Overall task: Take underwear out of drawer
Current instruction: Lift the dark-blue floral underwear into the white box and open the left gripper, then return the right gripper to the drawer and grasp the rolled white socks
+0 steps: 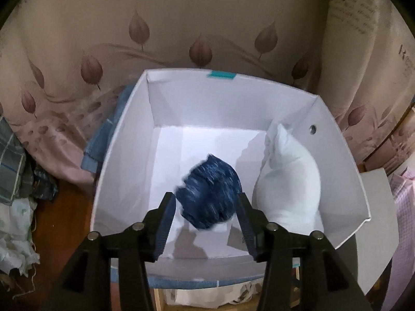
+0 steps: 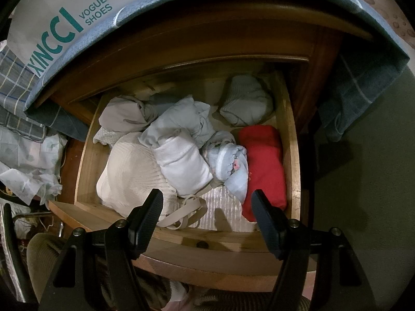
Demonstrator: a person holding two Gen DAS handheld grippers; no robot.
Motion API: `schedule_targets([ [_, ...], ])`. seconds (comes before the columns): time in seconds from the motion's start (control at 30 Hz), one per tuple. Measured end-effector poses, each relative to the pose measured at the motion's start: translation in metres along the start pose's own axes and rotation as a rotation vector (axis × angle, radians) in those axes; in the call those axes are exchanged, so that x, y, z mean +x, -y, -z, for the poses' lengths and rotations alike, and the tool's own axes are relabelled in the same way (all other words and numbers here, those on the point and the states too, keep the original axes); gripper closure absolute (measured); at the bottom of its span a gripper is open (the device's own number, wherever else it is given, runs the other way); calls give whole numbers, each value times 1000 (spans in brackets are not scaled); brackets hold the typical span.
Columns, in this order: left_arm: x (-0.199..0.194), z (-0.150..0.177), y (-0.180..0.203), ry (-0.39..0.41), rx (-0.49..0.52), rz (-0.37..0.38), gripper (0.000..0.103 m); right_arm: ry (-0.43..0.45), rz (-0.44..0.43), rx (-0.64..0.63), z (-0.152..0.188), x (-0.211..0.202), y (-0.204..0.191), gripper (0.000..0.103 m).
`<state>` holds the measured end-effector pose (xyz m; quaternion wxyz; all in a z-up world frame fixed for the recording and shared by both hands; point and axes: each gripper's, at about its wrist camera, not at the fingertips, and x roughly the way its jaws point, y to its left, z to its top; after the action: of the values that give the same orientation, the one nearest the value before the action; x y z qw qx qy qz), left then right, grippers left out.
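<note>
Left wrist view: left tongs (image 1: 206, 213) parted over a white box (image 1: 124, 140) — blurred navy underwear (image 1: 210, 194) between them, unpinched. Right tongs (image 2: 207, 207) wide, empty — above the wooden drawer (image 2: 293, 155).

The wooden drawer (image 2: 291, 155) stands pulled open, and every garment lies inside it. A folded red piece (image 2: 262, 165) rests against its right wall. Just left of that sits a rolled pale-blue piece (image 2: 230, 163), then a white roll (image 2: 181, 163). A crumpled grey piece (image 2: 246, 101) lies in the drawer's far right corner.
</note>
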<state>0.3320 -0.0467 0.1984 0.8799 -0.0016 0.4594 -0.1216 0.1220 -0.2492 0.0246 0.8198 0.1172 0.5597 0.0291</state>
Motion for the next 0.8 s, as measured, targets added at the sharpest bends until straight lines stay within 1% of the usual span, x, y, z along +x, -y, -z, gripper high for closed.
schedule_targets([
  [0.17,-33,11,2,69,13,28,54,-1,-5,2,-1,0,0,35],
  [0.27,-55,31,4,105,56,-1,54,-4,-8,0,-2,0,-1,35],
  [0.37,-69,55,6,113,96,-19,54,-5,-5,-8,-2,0,-1,35],
  [0.47,-73,86,0,94,113,-27,54,-10,-5,-14,-2,0,-2,35],
  [0.53,-69,105,-7,74,98,-26,54,-15,-3,-20,-2,1,-4,35],
  [0.6,-60,127,-15,49,86,-27,54,-23,3,-35,-2,2,-7,35],
  [0.67,-48,144,-21,20,67,-45,54,-27,13,-45,-1,4,-9,36],
  [0.73,-29,164,-28,-26,35,-56,54,-46,4,-63,-1,6,-13,37],
  [0.8,-13,182,-34,-53,9,-85,54,-55,5,-85,-2,7,-18,39],
])
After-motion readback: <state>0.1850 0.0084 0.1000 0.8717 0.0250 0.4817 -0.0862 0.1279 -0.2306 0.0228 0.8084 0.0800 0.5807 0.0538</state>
